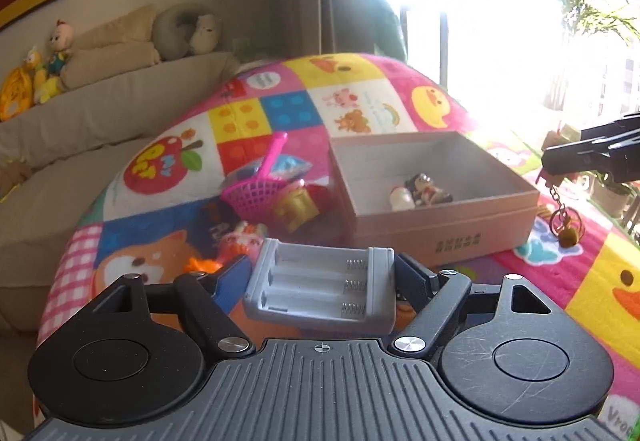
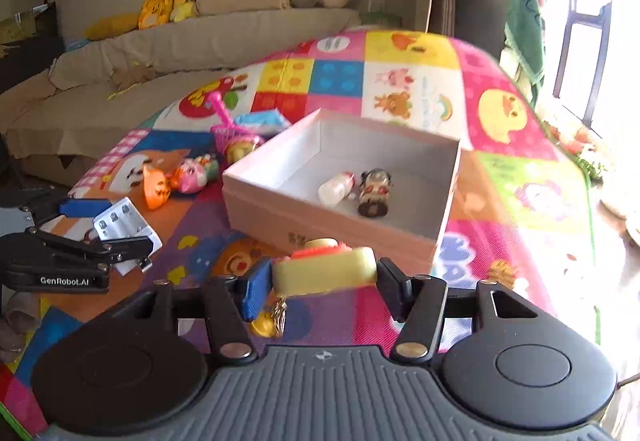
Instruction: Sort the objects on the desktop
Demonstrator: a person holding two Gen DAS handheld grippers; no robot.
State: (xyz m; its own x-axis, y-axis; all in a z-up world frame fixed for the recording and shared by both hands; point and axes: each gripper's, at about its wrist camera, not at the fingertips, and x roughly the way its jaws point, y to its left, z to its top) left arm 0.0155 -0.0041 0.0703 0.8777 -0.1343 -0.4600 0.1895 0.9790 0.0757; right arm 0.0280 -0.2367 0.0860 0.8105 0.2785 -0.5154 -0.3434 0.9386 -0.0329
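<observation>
A grey plastic battery holder [image 1: 322, 287] with three empty spring slots sits clamped crosswise in the left claw [image 1: 324, 281], raised above the colourful play mat [image 1: 280, 109]. The right claw [image 2: 325, 273] grips a pale yellow keychain toy [image 2: 324, 271], its chain dangling, just near of the open pink cardboard box [image 2: 280, 201] holding two small figurines [image 2: 356, 189].

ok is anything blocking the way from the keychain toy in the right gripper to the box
Nothing visible. The right gripper holds the keychain toy just short of the box; only the near wall lies between, and the box is open on top.
</observation>
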